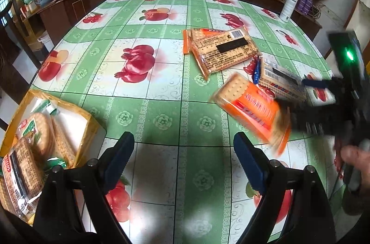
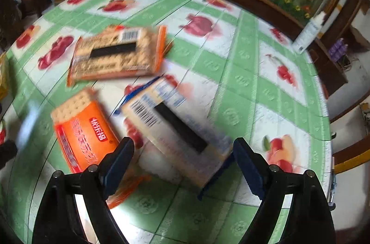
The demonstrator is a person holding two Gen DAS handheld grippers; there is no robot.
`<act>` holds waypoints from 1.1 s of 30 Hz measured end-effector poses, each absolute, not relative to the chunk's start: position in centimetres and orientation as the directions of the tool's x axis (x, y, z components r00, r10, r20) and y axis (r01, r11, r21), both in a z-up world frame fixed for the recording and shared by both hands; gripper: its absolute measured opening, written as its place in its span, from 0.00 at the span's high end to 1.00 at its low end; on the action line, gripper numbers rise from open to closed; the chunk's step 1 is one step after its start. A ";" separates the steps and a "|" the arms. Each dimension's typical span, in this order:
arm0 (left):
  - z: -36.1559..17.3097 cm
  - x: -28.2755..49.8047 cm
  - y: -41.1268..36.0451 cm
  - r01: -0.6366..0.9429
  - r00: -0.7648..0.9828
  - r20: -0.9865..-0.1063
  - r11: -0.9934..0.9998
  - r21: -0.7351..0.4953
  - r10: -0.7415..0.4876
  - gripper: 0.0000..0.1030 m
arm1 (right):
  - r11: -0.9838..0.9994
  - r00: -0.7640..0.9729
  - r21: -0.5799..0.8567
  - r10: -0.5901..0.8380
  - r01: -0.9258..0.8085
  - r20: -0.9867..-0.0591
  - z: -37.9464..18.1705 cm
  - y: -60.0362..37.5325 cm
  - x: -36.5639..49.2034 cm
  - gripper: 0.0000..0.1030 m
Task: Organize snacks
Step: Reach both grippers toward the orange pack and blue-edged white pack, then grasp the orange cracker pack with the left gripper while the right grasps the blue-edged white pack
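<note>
While several packs are already seen in the yellow box (image 1: 91,121), three cracker packs (image 1: 222,52) are left on the tabletop (image 1: 150,105); left gripper (image 1: 183,165) and right gripper (image 2: 183,165) are held wide, empty.

The table (image 1: 161,86) is holding everything. The box (image 1: 87,119) is sitting at its left edge with cracker packs (image 1: 34,140) inside. Three more cracker packs (image 1: 222,52) are lying to the right of the box. A bottle (image 1: 288,6) is standing far behind them.
</note>
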State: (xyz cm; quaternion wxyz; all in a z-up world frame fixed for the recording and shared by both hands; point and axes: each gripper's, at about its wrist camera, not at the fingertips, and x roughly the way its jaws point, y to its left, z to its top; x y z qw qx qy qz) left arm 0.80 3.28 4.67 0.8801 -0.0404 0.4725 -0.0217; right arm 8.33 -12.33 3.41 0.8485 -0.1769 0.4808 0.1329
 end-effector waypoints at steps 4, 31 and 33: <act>4.5 1.4 3.4 -0.020 0.551 -0.831 0.993 -0.114 -0.084 0.15 | 0.874 0.483 -0.099 0.166 -0.477 -0.860 4.5 -11.9 5.5 0.13; 1.4 6.8 -2.9 0.042 0.473 -0.877 0.997 -0.071 -0.083 0.12 | 0.857 0.383 -0.028 0.201 -0.515 -0.902 2.2 -14.6 12.9 0.11; 1.4 6.7 -2.6 0.040 0.475 -0.876 0.997 -0.068 -0.079 0.11 | 0.861 0.378 -0.021 0.201 -0.508 -0.904 2.2 -14.6 12.1 0.10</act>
